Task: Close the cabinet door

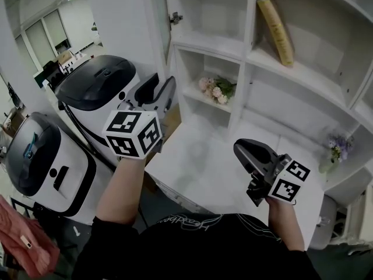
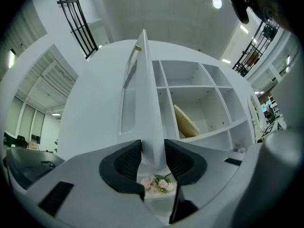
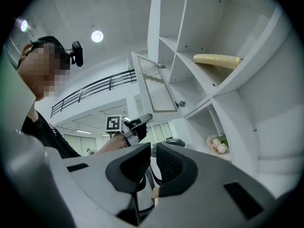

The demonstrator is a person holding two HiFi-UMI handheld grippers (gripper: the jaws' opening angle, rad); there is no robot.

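Observation:
The white cabinet door [image 1: 125, 16] stands swung open at the upper left of the shelf unit; it shows edge-on [image 2: 147, 103] in the left gripper view and as a slatted panel [image 3: 156, 87] in the right gripper view. My left gripper [image 1: 163, 89] is just below the door's lower edge, jaws apart, with the door's edge seen through their gap [image 2: 153, 158] and no pad pressing on it. From the right gripper view the left gripper [image 3: 140, 122] hangs clear under the door. My right gripper [image 1: 242, 150] hovers over the counter with its jaws together [image 3: 153, 160], holding nothing.
Open white shelves hold a yellow book [image 1: 277, 31] and pink flowers [image 1: 217, 89]; purple flowers [image 1: 338, 147] stand at the right. Two black-and-white machines [image 1: 96, 83] [image 1: 35, 156] sit left of the white counter [image 1: 198, 168].

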